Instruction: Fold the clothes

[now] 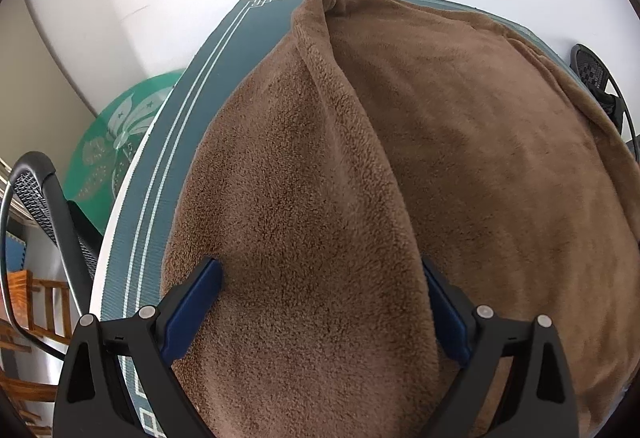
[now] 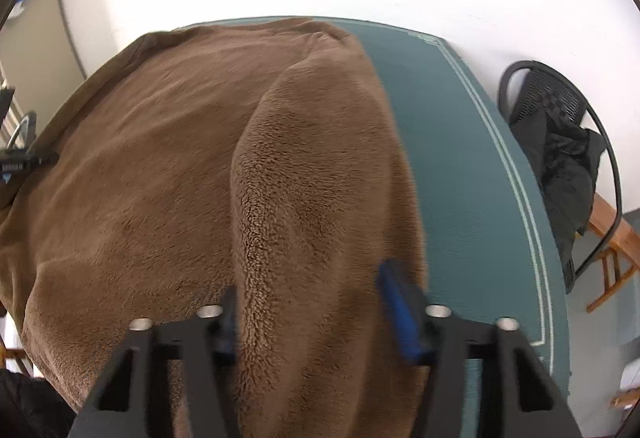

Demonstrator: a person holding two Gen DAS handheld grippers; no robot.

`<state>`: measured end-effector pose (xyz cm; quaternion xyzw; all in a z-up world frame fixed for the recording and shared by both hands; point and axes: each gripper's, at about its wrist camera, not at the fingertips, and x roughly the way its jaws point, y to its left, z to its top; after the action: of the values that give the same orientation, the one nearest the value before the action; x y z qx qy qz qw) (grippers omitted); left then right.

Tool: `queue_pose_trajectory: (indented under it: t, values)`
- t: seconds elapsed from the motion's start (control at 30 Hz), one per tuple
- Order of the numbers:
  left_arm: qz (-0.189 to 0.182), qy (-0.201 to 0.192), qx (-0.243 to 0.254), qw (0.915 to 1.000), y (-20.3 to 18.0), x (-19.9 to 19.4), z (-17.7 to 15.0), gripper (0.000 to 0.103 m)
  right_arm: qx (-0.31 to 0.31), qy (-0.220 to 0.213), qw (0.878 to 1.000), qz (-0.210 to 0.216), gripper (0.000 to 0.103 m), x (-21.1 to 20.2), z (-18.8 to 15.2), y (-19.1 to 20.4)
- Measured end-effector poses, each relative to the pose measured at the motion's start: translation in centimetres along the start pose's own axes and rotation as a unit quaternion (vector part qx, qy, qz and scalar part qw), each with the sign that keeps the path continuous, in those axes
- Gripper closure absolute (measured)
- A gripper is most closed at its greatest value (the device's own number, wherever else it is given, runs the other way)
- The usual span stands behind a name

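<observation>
Between each tool's fingers: raised brown blanket (image 1: 320,222) fold

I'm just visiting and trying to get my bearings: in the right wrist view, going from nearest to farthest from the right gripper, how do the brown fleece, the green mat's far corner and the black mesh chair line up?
1. Brown fleece: between the right gripper fingers.
2. Black mesh chair: off to the right, beyond the table edge.
3. Green mat's far corner: upper right, near the wall.
</observation>
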<state>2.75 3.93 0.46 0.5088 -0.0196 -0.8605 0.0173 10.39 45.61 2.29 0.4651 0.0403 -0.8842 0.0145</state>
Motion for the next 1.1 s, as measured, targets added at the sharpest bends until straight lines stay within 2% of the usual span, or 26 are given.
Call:
queue_pose_trajectory:
  t: [0.07, 0.17, 0.37, 0.5, 0.73, 0.87, 1.0, 1.1]
  values:
    - [0.001, -0.001, 0.002, 1.0, -0.1, 0.1, 0.0, 0.004, 0.002, -0.009, 1.0, -0.013, 0.069, -0.2, 0.6, -0.2]
    - [0.001, -0.003, 0.002, 1.0, 0.0, 0.1, -0.1, 0.003, -0.003, -0.031, 0.998, -0.06, 0.077, -1.0, 1.6, -0.9]
    - [0.0, -0.005, 0.002, 1.0, 0.1, 0.4, -0.3, 0.002, 0.028, -0.069, 0.983, -0.166, 0.079, -2.5, 3.5, -5.9]
    - [0.002, -0.007, 0.002, 1.0, 0.0, 0.5, -0.5, 0.001, 0.053, -0.084, 0.974, -0.204, 0.079, -2.9, 4.9, -9.1]
    - [0.001, -0.011, -0.001, 0.9999, 0.1, 0.6, -1.0, 0.001, 0.091, -0.085, 0.965, -0.23, 0.079, -0.6, 7.7, -12.9]
    - [-0.003, -0.013, -0.006, 0.9999, 0.2, 0.7, -1.2, 0.001, 0.124, -0.057, 0.971, -0.199, 0.079, 2.5, 7.7, -14.6]
    - [-0.008, -0.012, -0.009, 0.9999, 0.4, 0.8, -1.3, 0.001, 0.132, -0.034, 0.974, -0.179, 0.078, 4.6, 6.4, -14.9]
    - [-0.011, -0.013, -0.013, 0.9998, 0.4, 0.8, -1.3, 0.001, 0.123, -0.023, 0.977, -0.171, 0.072, 5.3, 5.6, -14.5]
